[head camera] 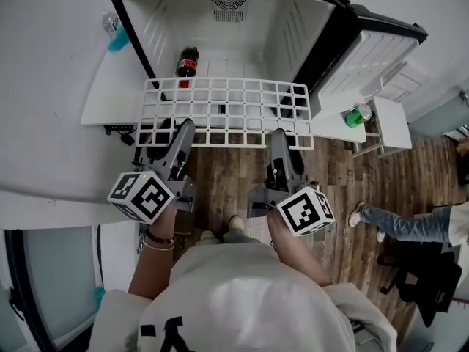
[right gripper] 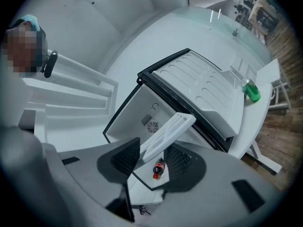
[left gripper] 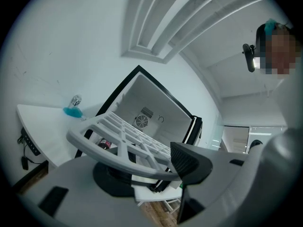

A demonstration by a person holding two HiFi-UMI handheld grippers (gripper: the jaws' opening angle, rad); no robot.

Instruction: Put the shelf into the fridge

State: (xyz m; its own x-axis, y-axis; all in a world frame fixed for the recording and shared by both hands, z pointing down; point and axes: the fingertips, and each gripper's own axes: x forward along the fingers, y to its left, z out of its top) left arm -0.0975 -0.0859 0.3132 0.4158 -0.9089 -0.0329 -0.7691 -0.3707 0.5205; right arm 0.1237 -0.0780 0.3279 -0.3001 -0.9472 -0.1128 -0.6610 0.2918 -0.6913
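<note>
A white grid shelf [head camera: 227, 112] hangs level in front of the open mini fridge [head camera: 242, 31], just outside its mouth. My left gripper [head camera: 183, 127] is shut on the shelf's near edge towards the left. My right gripper [head camera: 277, 134] is shut on the same edge towards the right. In the left gripper view the shelf [left gripper: 123, 136] lies across the left gripper [left gripper: 151, 167], running towards the fridge [left gripper: 156, 103]. The right gripper view has the shelf [right gripper: 165, 134] edge-on, pinched in the right gripper [right gripper: 154, 160].
A cola bottle [head camera: 187, 66] stands on the fridge floor at the left. The fridge door [head camera: 374, 57] is swung open to the right, with a green can [head camera: 358, 115] on the white table [head camera: 392, 123] beside it. A person's leg [head camera: 396, 222] is at the right on the wood floor.
</note>
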